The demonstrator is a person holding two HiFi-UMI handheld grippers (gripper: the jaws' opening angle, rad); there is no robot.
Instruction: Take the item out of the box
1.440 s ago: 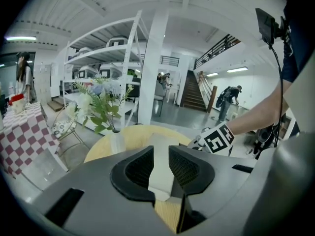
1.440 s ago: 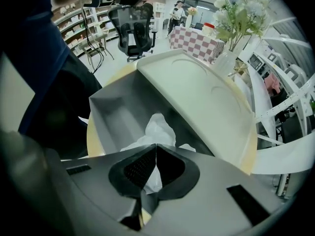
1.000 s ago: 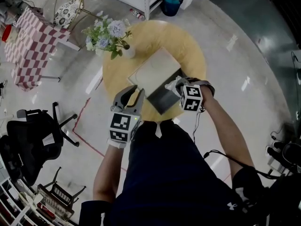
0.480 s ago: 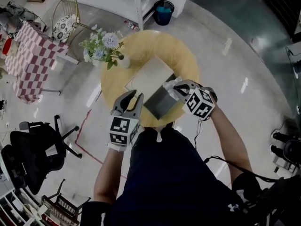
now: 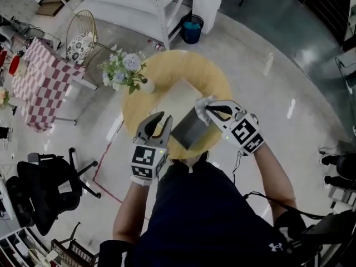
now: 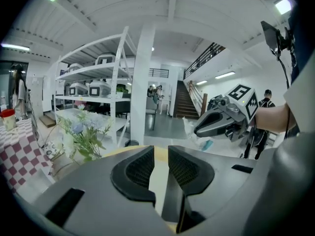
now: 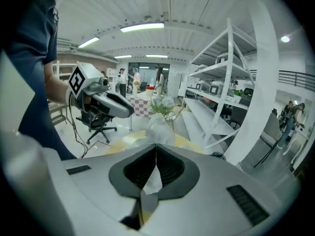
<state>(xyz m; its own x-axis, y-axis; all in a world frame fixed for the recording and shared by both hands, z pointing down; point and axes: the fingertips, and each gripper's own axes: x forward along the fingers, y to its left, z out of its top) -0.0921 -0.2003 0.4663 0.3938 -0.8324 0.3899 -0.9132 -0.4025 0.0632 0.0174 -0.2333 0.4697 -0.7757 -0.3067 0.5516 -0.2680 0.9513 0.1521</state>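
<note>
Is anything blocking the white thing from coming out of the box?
Nothing visible does. The right hand-held gripper is shut on the white item at the far edge of the box, with open air above. The left hand-held gripper is open beside the box, not over it.

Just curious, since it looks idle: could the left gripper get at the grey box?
Probably yes. The left gripper sits open beside the grey box, nothing between them; the right gripper, shut on the plastic-wrapped item, is at its other side.
</note>
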